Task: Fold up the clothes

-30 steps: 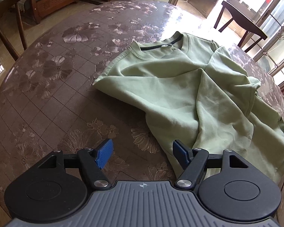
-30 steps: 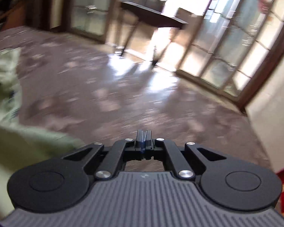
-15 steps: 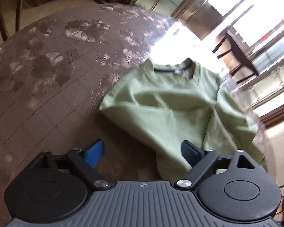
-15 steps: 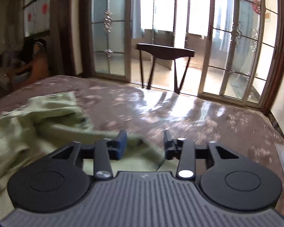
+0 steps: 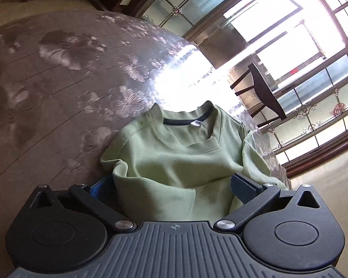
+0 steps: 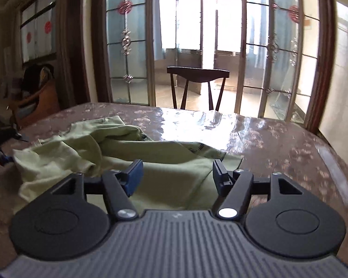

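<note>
A light green sweatshirt (image 5: 174,157) with a dark inner neck band lies crumpled on the round brown floral table (image 5: 58,81). My left gripper (image 5: 171,185) is open, its blue pads on either side of a raised fold at the shirt's near edge. In the right wrist view the same sweatshirt (image 6: 118,153) spreads from the left to the centre. My right gripper (image 6: 176,173) is open and low over the shirt's near hem, with cloth lying between and beneath its fingers.
A dark wooden chair (image 6: 197,78) stands beyond the table's far edge before glass doors (image 6: 208,34). The chair (image 5: 262,92) also shows in the left wrist view. A wooden armchair (image 6: 34,102) is at far left. Bare glossy tabletop (image 6: 278,139) lies right of the shirt.
The right gripper went from shut to open and swung onto the shirt's hem. The left gripper tilted and moved forward until its pads straddle the shirt's near fold.
</note>
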Demonstrator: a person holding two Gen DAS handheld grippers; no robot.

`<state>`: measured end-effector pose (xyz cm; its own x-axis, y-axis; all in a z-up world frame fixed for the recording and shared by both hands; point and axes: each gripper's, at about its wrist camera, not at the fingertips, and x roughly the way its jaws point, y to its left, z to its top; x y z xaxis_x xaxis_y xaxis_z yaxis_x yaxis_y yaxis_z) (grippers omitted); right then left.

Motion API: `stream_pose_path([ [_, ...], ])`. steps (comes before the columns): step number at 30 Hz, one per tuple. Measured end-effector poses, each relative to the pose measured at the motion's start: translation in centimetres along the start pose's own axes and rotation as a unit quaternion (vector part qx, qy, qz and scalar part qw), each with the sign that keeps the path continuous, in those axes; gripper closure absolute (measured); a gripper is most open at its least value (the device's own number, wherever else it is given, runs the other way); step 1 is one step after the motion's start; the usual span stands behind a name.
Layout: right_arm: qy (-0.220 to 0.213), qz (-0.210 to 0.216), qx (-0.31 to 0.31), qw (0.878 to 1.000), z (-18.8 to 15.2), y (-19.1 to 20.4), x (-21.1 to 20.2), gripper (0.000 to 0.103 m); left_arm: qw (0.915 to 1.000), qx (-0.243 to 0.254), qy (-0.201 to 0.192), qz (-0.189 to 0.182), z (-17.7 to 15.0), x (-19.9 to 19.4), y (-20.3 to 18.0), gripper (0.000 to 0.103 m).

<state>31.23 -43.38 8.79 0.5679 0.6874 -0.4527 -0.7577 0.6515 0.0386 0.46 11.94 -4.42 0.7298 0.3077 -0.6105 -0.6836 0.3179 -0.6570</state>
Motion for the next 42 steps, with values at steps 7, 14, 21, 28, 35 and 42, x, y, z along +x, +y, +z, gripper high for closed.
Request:
stream_pose_path([
  [7,0.016,-0.010,0.020,1.000,-2.9,3.5,-3.5,0.032,0.9975,-0.025,0.065,-0.010,0.6,1.8,0.9,0.091],
  [14,0.053,-0.001,0.042,0.998,-6.8,7.3,-4.2,0.032,0.9980,0.007,0.063,-0.007,0.8,-0.3,-0.2,0.095],
  [21,0.115,0.010,-0.017,0.993,-10.8,11.0,-2.8,0.032,0.9957,0.078,0.049,0.001,0.4,-4.7,-1.9,0.096],
  [28,0.140,0.009,-0.076,0.987,-13.0,12.9,0.1,0.023,0.9950,0.088,0.042,-0.023,0.6,-8.6,-2.3,0.096],
  [35,0.139,0.002,-0.038,0.990,-13.9,12.3,-0.4,0.022,0.9933,0.099,0.023,-0.056,1.9,-11.2,-4.8,0.097],
  [42,0.115,-0.038,0.023,0.992,-13.9,9.8,-2.7,0.022,0.9960,0.076,0.035,-0.032,2.5,-11.3,-2.9,0.097],
])
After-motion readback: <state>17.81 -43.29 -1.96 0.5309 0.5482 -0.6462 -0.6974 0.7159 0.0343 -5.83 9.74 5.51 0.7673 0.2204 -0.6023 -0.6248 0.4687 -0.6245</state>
